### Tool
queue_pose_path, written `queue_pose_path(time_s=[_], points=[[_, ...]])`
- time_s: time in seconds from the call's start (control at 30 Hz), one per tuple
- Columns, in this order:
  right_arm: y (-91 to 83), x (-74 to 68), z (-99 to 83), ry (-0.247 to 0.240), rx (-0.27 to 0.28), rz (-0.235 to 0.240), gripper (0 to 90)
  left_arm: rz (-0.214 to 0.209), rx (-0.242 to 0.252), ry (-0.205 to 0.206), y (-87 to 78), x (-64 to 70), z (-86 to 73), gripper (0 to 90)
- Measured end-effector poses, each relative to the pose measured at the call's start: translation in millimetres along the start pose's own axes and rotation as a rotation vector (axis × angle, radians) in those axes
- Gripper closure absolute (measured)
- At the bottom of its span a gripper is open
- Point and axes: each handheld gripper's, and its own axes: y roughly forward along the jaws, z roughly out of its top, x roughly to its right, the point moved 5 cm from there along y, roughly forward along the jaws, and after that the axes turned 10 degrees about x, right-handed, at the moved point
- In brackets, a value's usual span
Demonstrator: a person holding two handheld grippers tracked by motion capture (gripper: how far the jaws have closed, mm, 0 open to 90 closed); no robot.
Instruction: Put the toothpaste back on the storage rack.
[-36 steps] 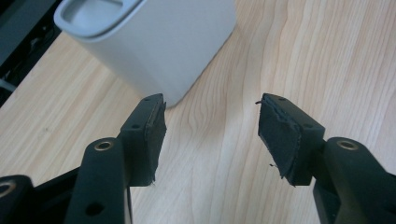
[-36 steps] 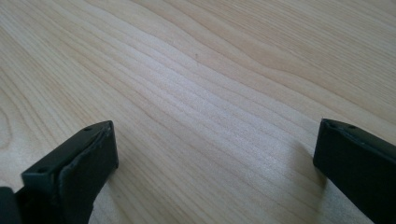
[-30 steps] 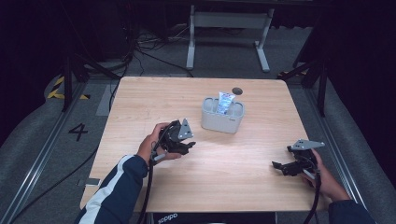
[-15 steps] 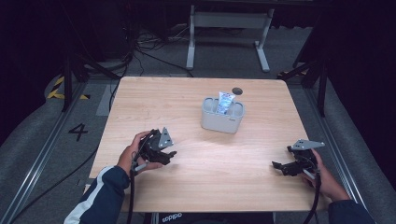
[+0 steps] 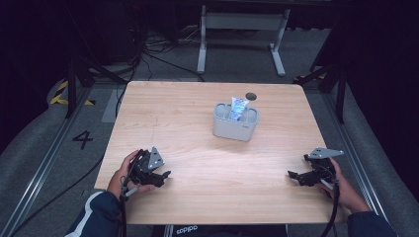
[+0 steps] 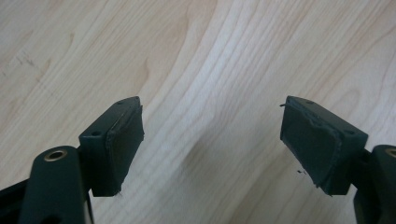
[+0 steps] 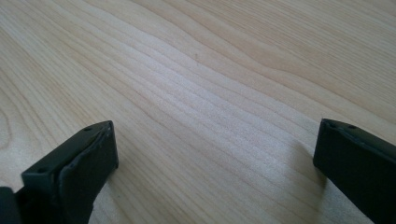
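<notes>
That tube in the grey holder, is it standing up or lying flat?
Standing up: the tube sticks out above the rim of the grey holder, leaning slightly.

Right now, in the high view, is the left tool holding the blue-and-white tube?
No, the blue-and-white tube stands in the grey plastic caddy, far from the left tool.

Bright, evenly lit table (image 5: 197,123); dark surroundings; soft close-ups.
</notes>
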Motion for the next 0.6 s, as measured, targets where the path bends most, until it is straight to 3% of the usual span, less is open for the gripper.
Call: queue_pose_path(time_s=[0.1, 0.2, 0.27, 0.37, 0.47, 0.6], points=[[0.0, 0.0, 0.0, 0.0, 0.0, 0.0, 0.0, -0.01, 0.025, -0.049, -5.8, -3.2, -7.4, 21.3], [0.0, 0.0, 0.0, 0.0, 0.0, -0.001, 0.0, -0.011, 0.03, -0.056, -8.7, -4.6, -13.7, 21.3], [-0.1, -0.1, -0.1, 0.001, 0.0, -0.002, 0.0, -0.025, 0.022, -0.079, -11.5, -6.4, -23.3, 21.3], [-0.4, -0.2, -0.3, 0.002, 0.0, -0.003, 0.0, -0.003, -0.006, -0.107, -14.1, -7.8, -31.1, 20.2], [-0.3, -0.2, -0.3, 0.002, 0.0, -0.002, 0.0, -0.009, -0.004, -0.133, -15.8, -8.0, -36.3, 18.9], [-0.3, -0.2, -0.3, 0.002, 0.0, -0.002, 0.0, -0.051, 0.032, -0.215, -17.8, -14.3, -47.7, 15.2]])
